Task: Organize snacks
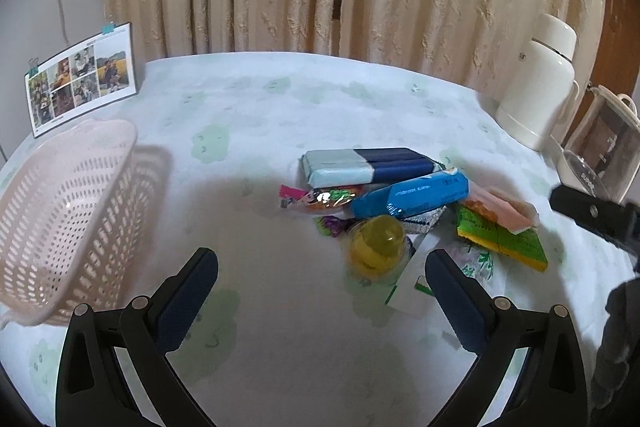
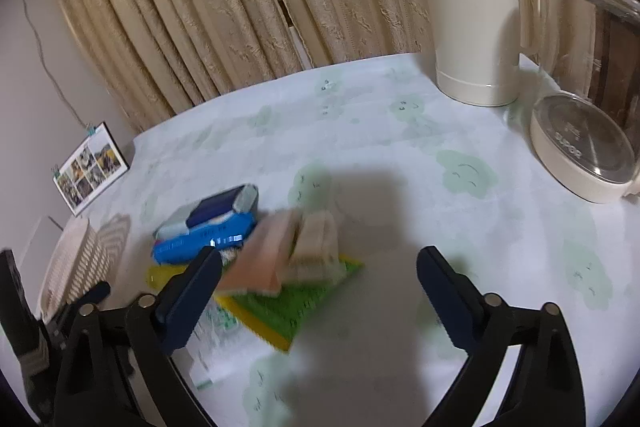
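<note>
A pile of snacks lies mid-table: a dark blue and pale blue pack [image 1: 368,165], a bright blue packet [image 1: 412,197], a yellow jelly cup [image 1: 376,245], a pink-wrapped bar [image 1: 502,211] on a green and yellow packet [image 1: 504,241], and a small colourful candy wrapper [image 1: 316,197]. A pink slotted basket [image 1: 60,219] stands at the left. My left gripper [image 1: 322,267] is open, low over the cloth just short of the jelly cup. My right gripper [image 2: 320,267] is open above the pink bar [image 2: 280,251] and green packet [image 2: 292,307], which look blurred.
A cream thermos [image 1: 536,83] and a glass kettle [image 1: 600,155] stand at the right rear of the table. A photo card [image 1: 80,79] leans at the left rear. Beige curtains hang behind. The green-patterned tablecloth [image 1: 280,107] covers the table.
</note>
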